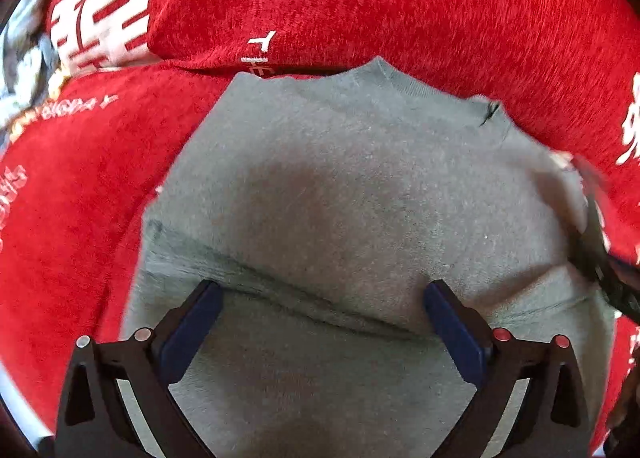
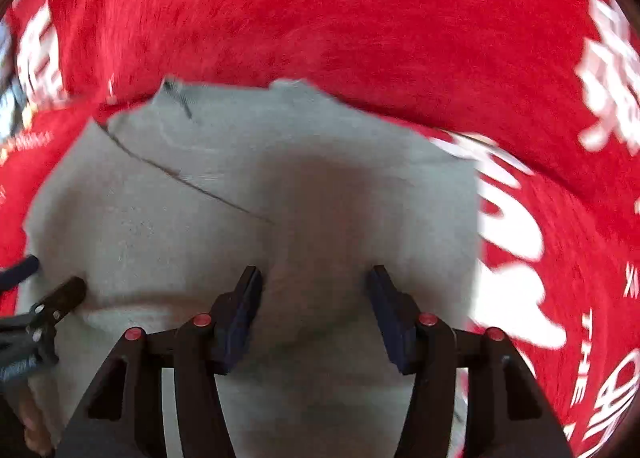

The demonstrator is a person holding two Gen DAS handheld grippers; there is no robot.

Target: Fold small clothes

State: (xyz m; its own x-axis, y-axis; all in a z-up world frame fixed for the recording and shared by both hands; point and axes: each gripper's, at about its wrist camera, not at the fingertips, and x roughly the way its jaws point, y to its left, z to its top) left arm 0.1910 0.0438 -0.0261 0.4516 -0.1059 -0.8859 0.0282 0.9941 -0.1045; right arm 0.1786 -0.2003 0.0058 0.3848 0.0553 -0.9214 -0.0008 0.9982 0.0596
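Observation:
A small grey garment (image 1: 352, 193) lies flat on a red cloth (image 1: 440, 9), its neckline at the far edge and a fold crease running across near my fingers. My left gripper (image 1: 322, 294) hovers over its near part, open and empty. The right gripper's fingers (image 1: 600, 254) show blurred at that view's right edge. In the right wrist view the same garment (image 2: 248, 193) fills the middle, and my right gripper (image 2: 316, 282) is open and empty over it. The left gripper's fingers (image 2: 60, 298) reach in from the left edge, resting on the garment.
The red cloth (image 2: 360, 17) with white printed characters (image 2: 612, 69) covers the whole surface around the garment. A second folded layer of the cloth with white print (image 1: 104, 13) lies at the far left. A grey patterned thing (image 1: 24, 57) shows at the far left edge.

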